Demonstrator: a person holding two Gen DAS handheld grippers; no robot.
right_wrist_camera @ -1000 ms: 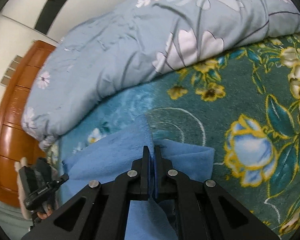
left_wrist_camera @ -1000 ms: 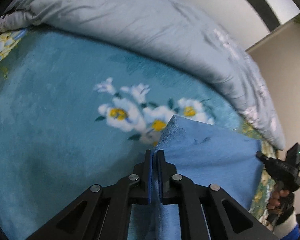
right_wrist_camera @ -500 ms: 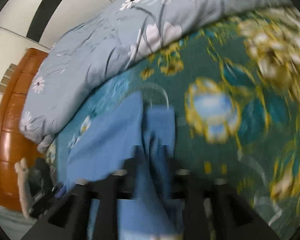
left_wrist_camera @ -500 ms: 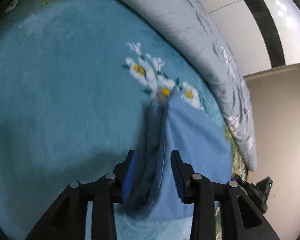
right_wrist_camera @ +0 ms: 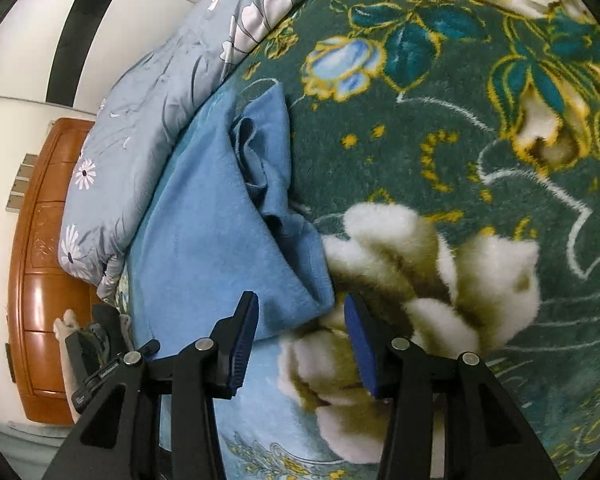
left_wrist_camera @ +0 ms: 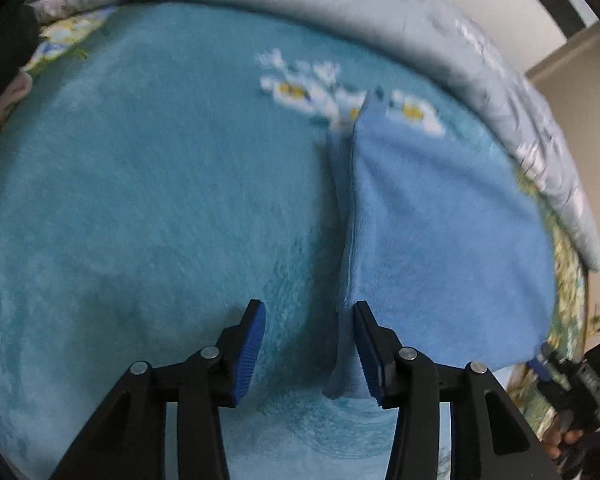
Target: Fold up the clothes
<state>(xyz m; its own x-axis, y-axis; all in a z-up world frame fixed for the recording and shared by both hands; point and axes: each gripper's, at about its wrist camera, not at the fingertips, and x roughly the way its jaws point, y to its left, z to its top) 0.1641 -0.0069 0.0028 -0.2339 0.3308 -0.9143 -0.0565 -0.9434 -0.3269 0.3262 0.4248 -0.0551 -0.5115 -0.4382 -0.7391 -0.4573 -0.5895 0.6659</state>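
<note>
A blue fleece garment lies folded flat on the floral blanket. In the left wrist view my left gripper is open and empty, just short of the garment's near left edge. In the right wrist view the same garment lies left of centre with a rumpled fold along its right side. My right gripper is open and empty at its near right corner. The other gripper shows at the edge of each view: the right one and the left one.
The teal floral blanket covers the bed. A grey flowered duvet is bunched along the far side, also in the right wrist view. A wooden headboard stands beyond it.
Both grippers were shut on the blue garment's corners a second ago. They have opened, let the garment drop onto the blanket, and pulled back toward me.
</note>
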